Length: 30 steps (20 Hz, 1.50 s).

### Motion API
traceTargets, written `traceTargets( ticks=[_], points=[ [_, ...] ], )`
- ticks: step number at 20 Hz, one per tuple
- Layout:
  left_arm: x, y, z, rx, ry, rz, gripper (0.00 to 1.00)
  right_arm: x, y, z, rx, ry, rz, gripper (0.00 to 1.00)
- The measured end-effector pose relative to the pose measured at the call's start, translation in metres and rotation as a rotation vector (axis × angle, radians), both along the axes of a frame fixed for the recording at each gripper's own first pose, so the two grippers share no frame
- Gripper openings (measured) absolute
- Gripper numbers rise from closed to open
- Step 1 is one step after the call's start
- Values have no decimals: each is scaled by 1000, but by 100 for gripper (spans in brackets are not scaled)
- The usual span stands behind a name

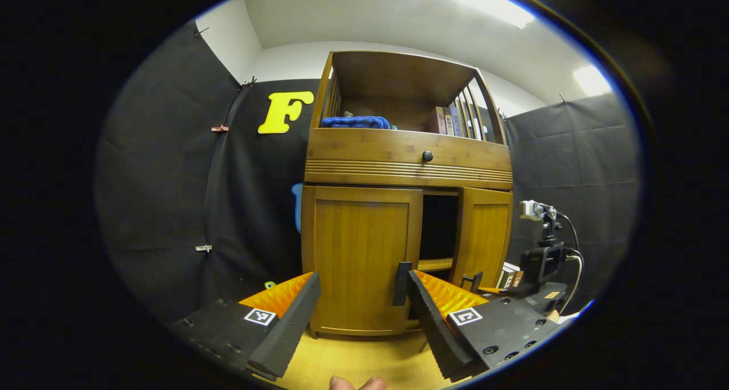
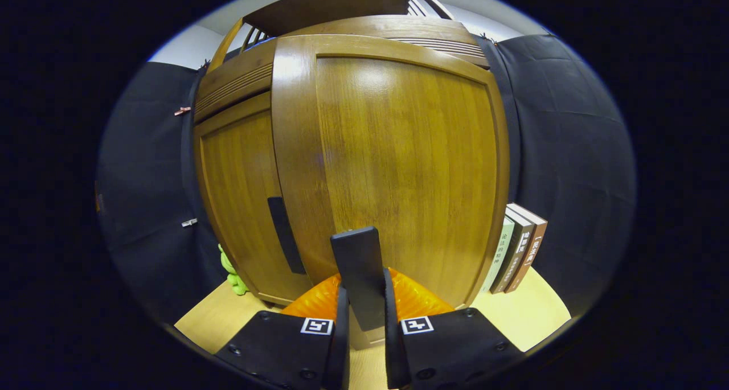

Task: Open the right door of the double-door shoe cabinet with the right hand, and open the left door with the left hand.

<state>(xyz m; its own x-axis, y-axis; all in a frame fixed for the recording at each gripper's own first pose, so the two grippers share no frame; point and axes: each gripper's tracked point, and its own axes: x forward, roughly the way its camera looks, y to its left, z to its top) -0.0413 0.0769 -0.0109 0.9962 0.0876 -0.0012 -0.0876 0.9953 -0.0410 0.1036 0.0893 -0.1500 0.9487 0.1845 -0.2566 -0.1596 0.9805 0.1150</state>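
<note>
The wooden shoe cabinet point(image 1: 407, 168) stands in front of me. Its left door point(image 1: 361, 259) is closed. My left gripper point(image 1: 362, 277) is open in front of that door, with the door's dark handle point(image 1: 402, 283) just inside the tip of one finger. The right door point(image 1: 484, 236) stands partly swung out, and a dark gap shows between the two doors. In the right gripper view the right door point(image 2: 398, 162) is very close, and my right gripper point(image 2: 364, 284) is shut on its dark handle point(image 2: 359, 265). The left door point(image 2: 239, 196) and its handle point(image 2: 285, 233) lie to the left.
Several books point(image 2: 518, 247) stand on the wooden floor point(image 2: 529, 321) against the cabinet's right side. A green toy point(image 2: 233, 276) sits at its left corner. Above the doors are a drawer knob point(image 1: 427, 156), a blue cloth point(image 1: 356, 122) and books point(image 1: 450, 119). The right gripper's body point(image 1: 541, 262) shows at right.
</note>
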Motion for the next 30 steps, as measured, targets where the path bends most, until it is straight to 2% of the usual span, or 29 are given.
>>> traceTargets(
  ticks=[6,10,14,17,18,20,23,24,25,26,30],
  points=[
    [0,-29,0,7,0,0,92,-41,-44,6,1,12,4,29],
    [6,-55,-3,5,9,-34,95,-60,-75,8,-12,24,-12,28],
    [17,-73,-4,9,11,-66,92,-72,-102,11,-25,31,-29,28],
    [25,-84,1,-2,-7,-81,92,-77,-118,12,-16,42,-41,27],
    [29,-88,2,-7,-10,-87,95,-77,-124,13,-20,42,-44,27],
    [35,-95,4,-9,-16,-96,92,-78,-136,14,-33,41,-58,27],
    [43,-104,6,-8,-34,-108,95,-74,-159,19,-23,29,-94,27],
    [47,-107,6,-6,-32,-110,92,-73,-170,19,-32,28,-109,27],
    [49,-109,5,-4,-32,-111,92,-70,-178,20,-29,27,-109,30],
    [52,-112,5,-4,-31,-112,92,-72,-184,21,-22,31,-103,22],
    [65,-124,3,-2,-25,-120,92,-73,-200,24,-29,42,-47,22]
  ],
)
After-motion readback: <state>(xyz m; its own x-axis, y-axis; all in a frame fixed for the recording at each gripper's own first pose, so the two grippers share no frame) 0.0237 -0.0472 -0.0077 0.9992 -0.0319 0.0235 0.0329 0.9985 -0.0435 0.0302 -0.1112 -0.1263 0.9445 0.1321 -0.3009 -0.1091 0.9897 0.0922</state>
